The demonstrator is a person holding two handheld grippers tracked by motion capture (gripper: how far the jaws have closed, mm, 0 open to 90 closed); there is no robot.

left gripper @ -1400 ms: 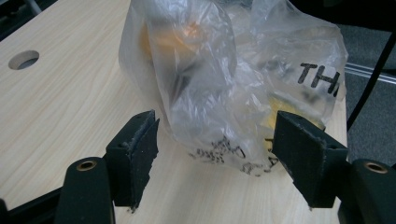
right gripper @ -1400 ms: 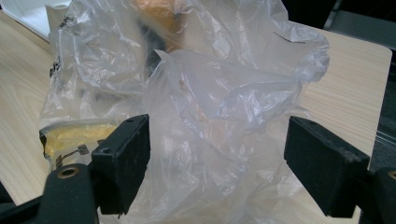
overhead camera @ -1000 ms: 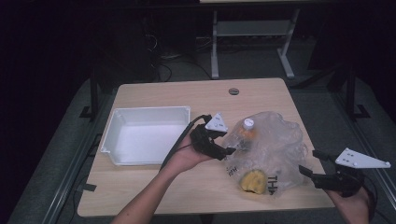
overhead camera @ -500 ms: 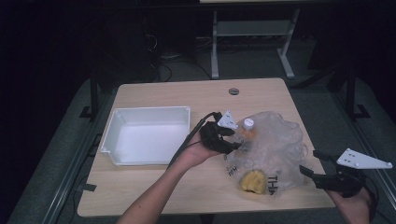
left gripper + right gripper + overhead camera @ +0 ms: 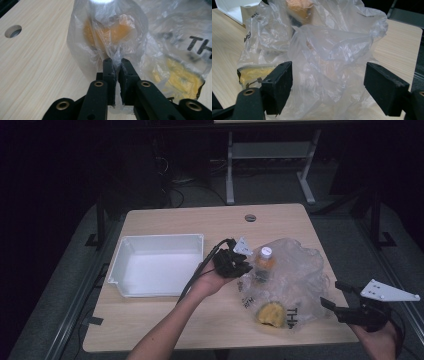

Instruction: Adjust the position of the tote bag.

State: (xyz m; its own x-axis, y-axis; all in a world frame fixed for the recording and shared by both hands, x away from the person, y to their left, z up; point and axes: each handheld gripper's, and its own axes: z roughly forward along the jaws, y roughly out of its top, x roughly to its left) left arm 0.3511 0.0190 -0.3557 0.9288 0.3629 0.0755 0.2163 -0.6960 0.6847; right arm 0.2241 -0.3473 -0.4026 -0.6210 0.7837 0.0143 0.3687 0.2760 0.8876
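A: Checking state, big to small. Table (image 5: 165, 320) carries a white bin (image 5: 156, 265) well off to the outer side of the left gripper (image 5: 248, 268), with nothing in it. Clear plastic bag (image 5: 295, 280) lies straight ahead of both sets of fingers, between the two grippers.

B: Contents?

A: Orange bottle with a white cap (image 5: 265, 261) stands inside the bag, just past the left fingertips. A yellow sponge-like lump (image 5: 270, 314) sits lower in the bag, nearer the right gripper (image 5: 332, 293); can't tell exactly what it is.

B: Left fingers?

A: Jaws have just been closing. In the left gripper view the fingers (image 5: 109, 72) are clenched on a fold of bag film, with the bottle right behind the pinch. Plastic is between the pads, not the bottle itself.

B: Right?

A: Spread wide, gripping nothing. In the right gripper view the far edge of the bag (image 5: 332, 62) bulges between the fingers (image 5: 279, 85), no contact I can see.

B: Progress?

A: Early, I'd say. One side of the bag is gripped; bottle and lump are both inside, bin unfilled. Likely left: right fingers pinch the other side, open the mouth, get the items out.
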